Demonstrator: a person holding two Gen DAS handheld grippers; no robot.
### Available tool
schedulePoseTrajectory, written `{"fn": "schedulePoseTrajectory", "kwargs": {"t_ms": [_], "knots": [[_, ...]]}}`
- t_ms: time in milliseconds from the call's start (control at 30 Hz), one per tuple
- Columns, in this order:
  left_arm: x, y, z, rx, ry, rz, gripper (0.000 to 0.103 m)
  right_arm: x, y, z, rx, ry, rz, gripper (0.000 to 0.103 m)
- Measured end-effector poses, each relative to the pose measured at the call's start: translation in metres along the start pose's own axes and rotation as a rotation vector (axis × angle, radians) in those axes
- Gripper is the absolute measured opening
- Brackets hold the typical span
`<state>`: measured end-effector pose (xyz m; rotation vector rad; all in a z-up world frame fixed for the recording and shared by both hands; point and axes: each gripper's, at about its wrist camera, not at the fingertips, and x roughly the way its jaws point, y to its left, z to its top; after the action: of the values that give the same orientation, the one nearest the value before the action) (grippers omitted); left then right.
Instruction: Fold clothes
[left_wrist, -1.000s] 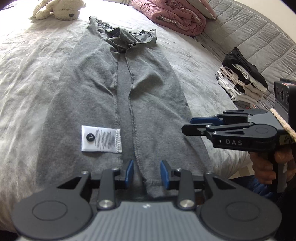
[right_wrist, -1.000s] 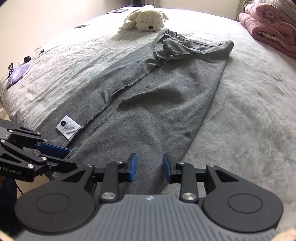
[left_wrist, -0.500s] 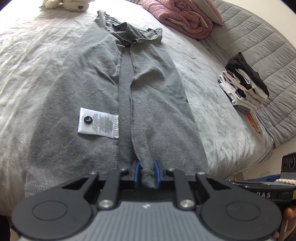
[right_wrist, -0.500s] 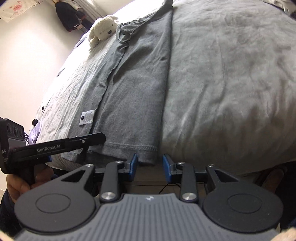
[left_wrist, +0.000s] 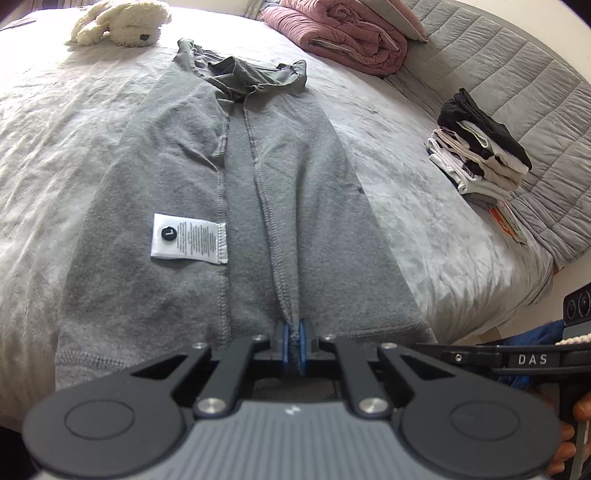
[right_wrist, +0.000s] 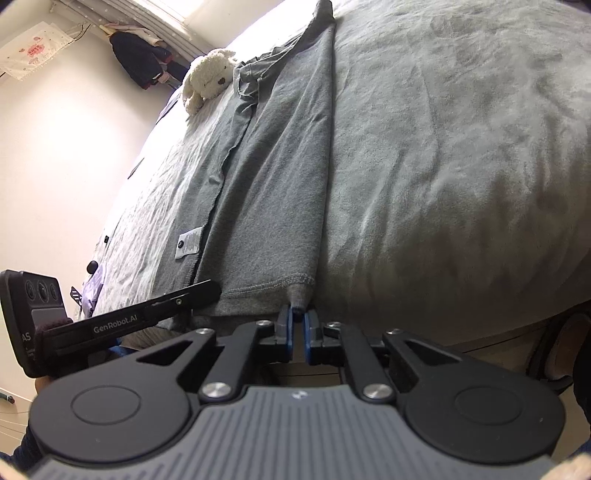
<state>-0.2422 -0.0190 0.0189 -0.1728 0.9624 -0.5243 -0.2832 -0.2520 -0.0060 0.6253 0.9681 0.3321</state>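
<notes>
Both grippers, left gripper (left_wrist: 294, 341) and right gripper (right_wrist: 298, 326), had just closed, pinching the shirt (left_wrist: 236, 206) hem, apparently to lift it for folding.

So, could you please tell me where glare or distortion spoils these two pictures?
Left wrist view: window glare whitens the bed beyond the plush toy; fisheye bows the bed's edges. Right wrist view: the window is blown out, and the bed bulges.
</notes>
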Motion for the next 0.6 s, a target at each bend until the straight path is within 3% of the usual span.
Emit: {"fn": "schedulePoseTrajectory", "kwargs": {"t_ms": [100, 133, 233, 300, 433, 600], "knots": [[-0.001, -0.003, 0.0, 0.03, -0.007, 0.019, 0.005, 0.004, 0.001, -0.002, -0.042, 0.008, -0.063, 0.006], [-0.001, -0.003, -0.001, 0.036, -0.008, 0.022, 0.005, 0.003, 0.001, -0.001, -0.051, 0.0, -0.065, 0.016], [-0.001, -0.003, -0.001, 0.044, -0.011, 0.024, 0.005, -0.006, -0.003, 0.004, -0.045, -0.034, -0.014, 0.019], [-0.002, -0.003, -0.001, 0.05, -0.014, 0.026, 0.005, -0.015, -0.006, 0.008, -0.026, -0.076, 0.023, 0.045], [-0.002, -0.005, -0.002, 0.065, -0.02, 0.034, 0.005, -0.008, -0.008, 0.013, 0.0, -0.065, 0.019, 0.046], [-0.007, -0.005, -0.002, 0.071, -0.032, 0.038, 0.005, -0.023, -0.011, 0.018, 0.035, -0.083, 0.211, 0.046]]}}
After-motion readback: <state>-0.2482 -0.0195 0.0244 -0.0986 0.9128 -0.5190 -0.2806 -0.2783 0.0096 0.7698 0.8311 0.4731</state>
